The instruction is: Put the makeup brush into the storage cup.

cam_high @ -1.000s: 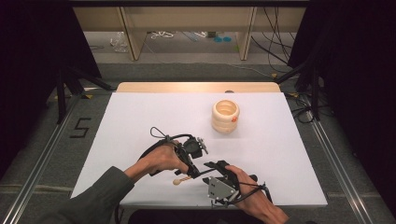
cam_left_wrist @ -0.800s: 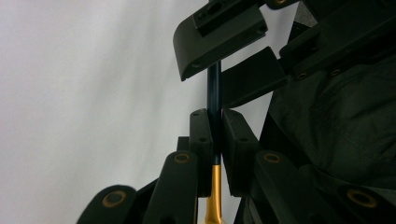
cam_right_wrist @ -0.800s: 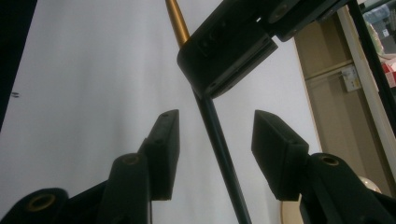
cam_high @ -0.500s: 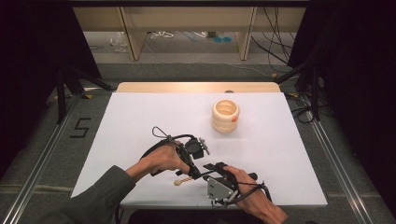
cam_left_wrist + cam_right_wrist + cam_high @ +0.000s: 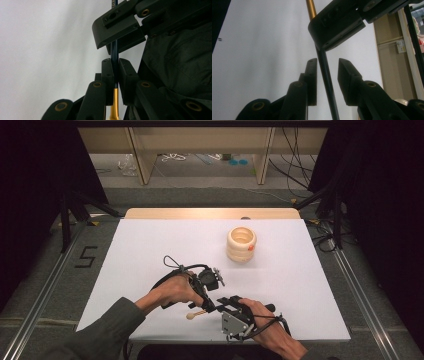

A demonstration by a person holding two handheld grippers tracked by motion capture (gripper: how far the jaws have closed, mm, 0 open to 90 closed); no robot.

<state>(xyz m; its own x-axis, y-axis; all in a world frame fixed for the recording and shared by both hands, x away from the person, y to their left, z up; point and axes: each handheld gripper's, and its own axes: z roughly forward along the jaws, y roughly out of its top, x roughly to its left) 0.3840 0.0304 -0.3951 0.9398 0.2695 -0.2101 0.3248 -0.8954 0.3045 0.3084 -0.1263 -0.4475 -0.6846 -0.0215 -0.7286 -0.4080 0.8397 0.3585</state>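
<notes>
Since the earlier frame, we have shifted the right gripper (image 5: 226,303) slightly toward the left gripper (image 5: 206,304). We clamp the slim dark-blue rod with a gold section and pale wooden knob (image 5: 196,313) in the left gripper near the white table's (image 5: 150,250) front edge; our right jaws stand parted around its shaft (image 5: 325,72).

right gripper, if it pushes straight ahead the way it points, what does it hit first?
Probably the left gripper: its black jaws sit just beyond the right gripper, clamped on the same thin rod that runs between the right one's open jaws. Depth is hard to judge.
</notes>
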